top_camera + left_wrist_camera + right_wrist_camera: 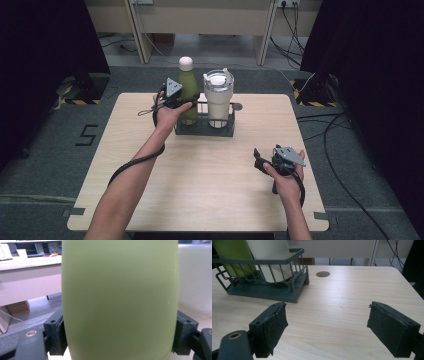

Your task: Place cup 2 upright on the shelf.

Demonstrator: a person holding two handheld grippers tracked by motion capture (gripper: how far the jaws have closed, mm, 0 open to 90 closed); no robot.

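A green bottle (186, 87) with a white cap stands upright in the left end of a dark wire rack (204, 129). A cream tumbler (218, 97) with a lid stands beside it in the rack. My left gripper (186, 106) is shut on the bottle's body from the left; in the left gripper view both pads (56, 333) press the green bottle (120, 295). My right gripper (258, 161) hovers over the table's front right, open with nothing between its pads (274, 326). In the right gripper view the rack (269, 291) lies ahead to the left.
The rack sits at the back middle of a light wooden table (210, 185). A round dark grommet (323, 274) is set in the tabletop right of the rack. Black curtains flank the table, cables lie on the floor, and a desk stands beyond.
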